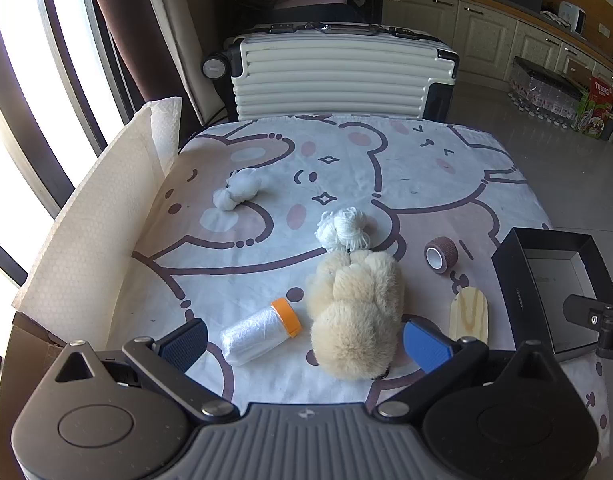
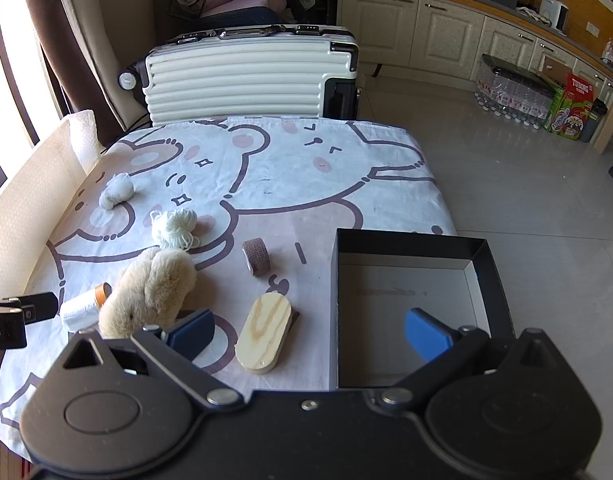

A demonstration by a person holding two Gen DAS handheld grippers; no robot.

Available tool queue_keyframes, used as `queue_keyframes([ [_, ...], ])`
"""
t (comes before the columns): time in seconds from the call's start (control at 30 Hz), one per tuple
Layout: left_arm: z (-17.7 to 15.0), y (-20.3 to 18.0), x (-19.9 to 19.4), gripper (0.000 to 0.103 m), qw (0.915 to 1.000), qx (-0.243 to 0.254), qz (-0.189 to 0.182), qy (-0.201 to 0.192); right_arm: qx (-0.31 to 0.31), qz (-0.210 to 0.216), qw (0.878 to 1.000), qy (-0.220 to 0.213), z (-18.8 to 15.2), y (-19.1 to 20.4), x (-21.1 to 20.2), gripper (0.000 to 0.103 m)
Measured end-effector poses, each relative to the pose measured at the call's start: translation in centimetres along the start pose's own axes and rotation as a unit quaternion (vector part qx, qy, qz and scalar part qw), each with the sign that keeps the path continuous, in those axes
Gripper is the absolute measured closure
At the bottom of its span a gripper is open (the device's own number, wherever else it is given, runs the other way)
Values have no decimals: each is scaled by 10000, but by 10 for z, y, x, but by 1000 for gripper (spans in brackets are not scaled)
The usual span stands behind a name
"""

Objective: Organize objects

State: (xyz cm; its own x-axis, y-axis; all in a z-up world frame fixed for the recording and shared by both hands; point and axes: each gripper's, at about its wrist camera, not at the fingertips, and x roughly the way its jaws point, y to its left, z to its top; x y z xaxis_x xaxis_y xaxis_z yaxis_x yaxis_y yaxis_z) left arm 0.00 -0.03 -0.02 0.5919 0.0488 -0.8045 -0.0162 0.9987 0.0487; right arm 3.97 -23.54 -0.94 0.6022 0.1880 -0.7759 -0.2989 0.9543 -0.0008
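Note:
On the bear-print cloth lie a beige plush toy (image 1: 356,312) (image 2: 150,290), a plastic-wrap roll with an orange cap (image 1: 260,332) (image 2: 82,308), white yarn (image 1: 344,230) (image 2: 174,228), a knotted white cloth (image 1: 236,190) (image 2: 116,190), a brown bandage roll (image 1: 440,254) (image 2: 257,256) and a wooden brush (image 1: 468,314) (image 2: 264,334). An empty black box (image 2: 410,242) (image 1: 506,272) sits at the right edge. My left gripper (image 1: 306,344) is open and empty, its jaws either side of the wrap roll and plush. My right gripper (image 2: 310,334) is open and empty over the brush and box wall.
A white ribbed suitcase (image 1: 342,76) (image 2: 246,80) stands behind the table. White foam sheet (image 1: 98,228) lines the left edge by the window. Bottled water packs and a green carton (image 2: 566,106) sit on the tiled floor at right, by the cabinets.

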Motion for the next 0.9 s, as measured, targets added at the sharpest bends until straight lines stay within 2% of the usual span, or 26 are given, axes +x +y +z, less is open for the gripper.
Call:
queue_keyframes([
  [0.9, 0, 0, 0, 0, 10000, -27, 20, 19, -35, 9, 10000, 13, 0, 0, 2, 0],
])
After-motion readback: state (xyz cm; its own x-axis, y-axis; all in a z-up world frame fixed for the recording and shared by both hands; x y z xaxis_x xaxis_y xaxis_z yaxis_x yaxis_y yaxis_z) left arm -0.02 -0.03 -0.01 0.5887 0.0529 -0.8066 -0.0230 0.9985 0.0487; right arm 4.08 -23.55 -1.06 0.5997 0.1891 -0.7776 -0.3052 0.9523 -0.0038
